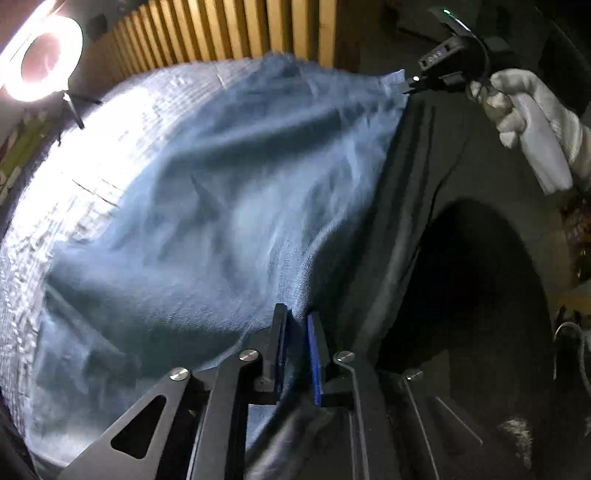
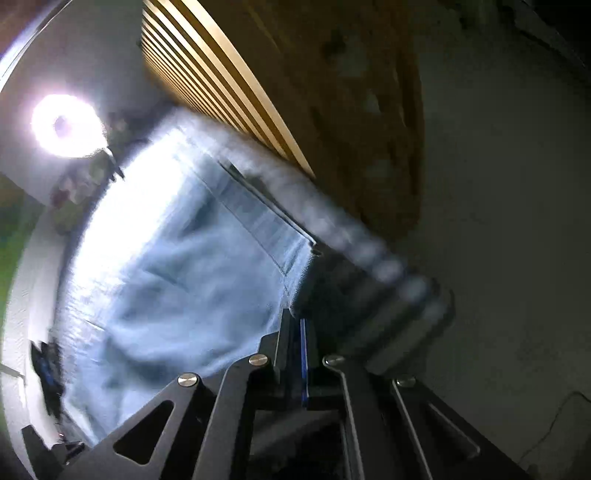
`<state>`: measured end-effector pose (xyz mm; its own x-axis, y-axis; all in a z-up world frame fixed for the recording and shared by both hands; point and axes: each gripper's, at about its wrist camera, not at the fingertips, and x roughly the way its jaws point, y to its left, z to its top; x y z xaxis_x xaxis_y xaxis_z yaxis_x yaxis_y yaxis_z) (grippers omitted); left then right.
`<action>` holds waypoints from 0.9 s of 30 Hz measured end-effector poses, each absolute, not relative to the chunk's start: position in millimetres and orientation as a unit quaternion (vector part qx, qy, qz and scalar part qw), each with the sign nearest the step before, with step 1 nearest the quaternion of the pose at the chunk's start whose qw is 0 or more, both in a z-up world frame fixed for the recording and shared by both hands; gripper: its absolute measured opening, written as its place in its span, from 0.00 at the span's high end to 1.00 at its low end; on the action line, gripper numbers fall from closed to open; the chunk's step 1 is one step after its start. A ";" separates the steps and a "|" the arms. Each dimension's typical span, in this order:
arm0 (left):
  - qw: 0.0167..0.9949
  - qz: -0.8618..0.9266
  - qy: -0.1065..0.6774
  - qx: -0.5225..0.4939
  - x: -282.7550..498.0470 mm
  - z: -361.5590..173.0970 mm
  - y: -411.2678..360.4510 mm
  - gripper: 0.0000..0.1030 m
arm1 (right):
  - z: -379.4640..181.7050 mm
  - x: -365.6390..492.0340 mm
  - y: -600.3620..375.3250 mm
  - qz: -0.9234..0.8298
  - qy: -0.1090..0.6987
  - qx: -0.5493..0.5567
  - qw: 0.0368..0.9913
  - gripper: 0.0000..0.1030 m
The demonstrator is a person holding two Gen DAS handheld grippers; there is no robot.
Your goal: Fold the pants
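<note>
Pinched in my left tool (image 1: 297, 350) and right tool (image 2: 297, 354), both closed tight: soft light-blue cloth pants (image 1: 207, 206); I should lift both corners evenly.

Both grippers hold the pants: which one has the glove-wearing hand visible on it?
The right gripper, seen top right in the left wrist view, pinching a far corner of the blue pants; a white-gloved hand grips it. The left gripper shows only its fingers.

We see a glowing round ring lamp (image 1: 42, 55) on a thin black stand at the upper left, with a wall of upright pale wooden slats (image 1: 229, 29) just beside it. From the right wrist, the lamp (image 2: 64, 125) and slats (image 2: 221, 88) are motion-blurred, beside a plain grey wall (image 2: 517, 184).
</note>
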<state>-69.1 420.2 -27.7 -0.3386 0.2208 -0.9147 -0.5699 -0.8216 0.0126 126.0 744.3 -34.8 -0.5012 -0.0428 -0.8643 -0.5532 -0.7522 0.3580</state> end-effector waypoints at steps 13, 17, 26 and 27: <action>0.069 0.881 -0.023 -0.467 22.8 38.9 236.2 0.37 | 23.5 142.7 706.9 0.862 0.144 -0.434 0.219 0.85; -0.079 0.883 -0.123 -0.445 84.0 43.5 115.9 0.34 | 47.0 130.8 668.9 0.882 0.129 -0.418 0.177 0.84; -0.309 0.815 -0.294 -0.393 232.9 18.8 -109.9 0.22 | 78.5 55.5 496.1 0.902 0.070 -0.425 -0.035 0.76; -0.310 0.808 -0.324 -0.381 246.4 13.6 -125.8 0.22 | 84.5 46.8 466.1 0.902 0.057 -0.423 -0.066 0.75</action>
